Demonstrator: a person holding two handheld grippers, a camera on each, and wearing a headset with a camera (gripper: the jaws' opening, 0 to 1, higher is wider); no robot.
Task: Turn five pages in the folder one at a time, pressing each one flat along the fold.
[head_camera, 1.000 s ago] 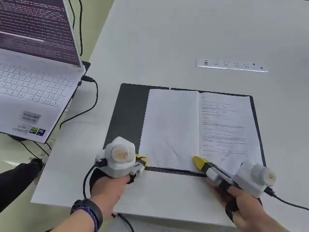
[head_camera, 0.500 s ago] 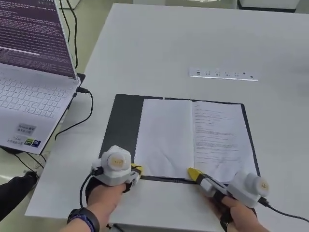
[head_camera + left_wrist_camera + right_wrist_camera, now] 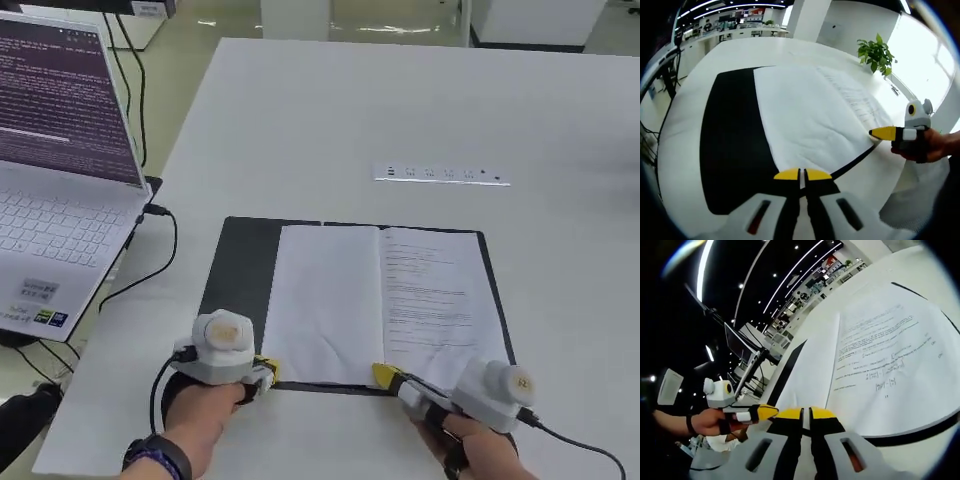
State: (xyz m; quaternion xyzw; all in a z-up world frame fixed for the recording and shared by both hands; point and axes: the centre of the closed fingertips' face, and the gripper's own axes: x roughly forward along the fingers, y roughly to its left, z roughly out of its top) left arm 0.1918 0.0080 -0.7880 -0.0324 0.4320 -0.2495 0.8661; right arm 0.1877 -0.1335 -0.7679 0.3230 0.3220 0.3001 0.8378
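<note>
A black folder [image 3: 240, 272] lies open on the white table. A blank white page [image 3: 325, 300] lies left of the fold and a printed page [image 3: 435, 300] right of it. My left gripper [image 3: 266, 369] is shut and holds nothing, its yellow tips [image 3: 802, 174] over the black cover by the blank page's near left corner. My right gripper [image 3: 384, 376] is shut too, with its tips [image 3: 805, 413] at the near end of the fold. In the left gripper view the right gripper [image 3: 883, 133] rests at the page's edge. The left gripper [image 3: 765, 411] enters the right gripper view from the left.
An open laptop [image 3: 50, 200] stands at the left with a black cable [image 3: 150, 270] running toward the folder. A white power strip [image 3: 440, 175] lies beyond the folder. The table's near edge runs just below both hands.
The head camera has tilted up, so the folder sits lower in the picture. Both grippers stay shut at the folder's near edge; the right one has drawn slightly back along the fold.
</note>
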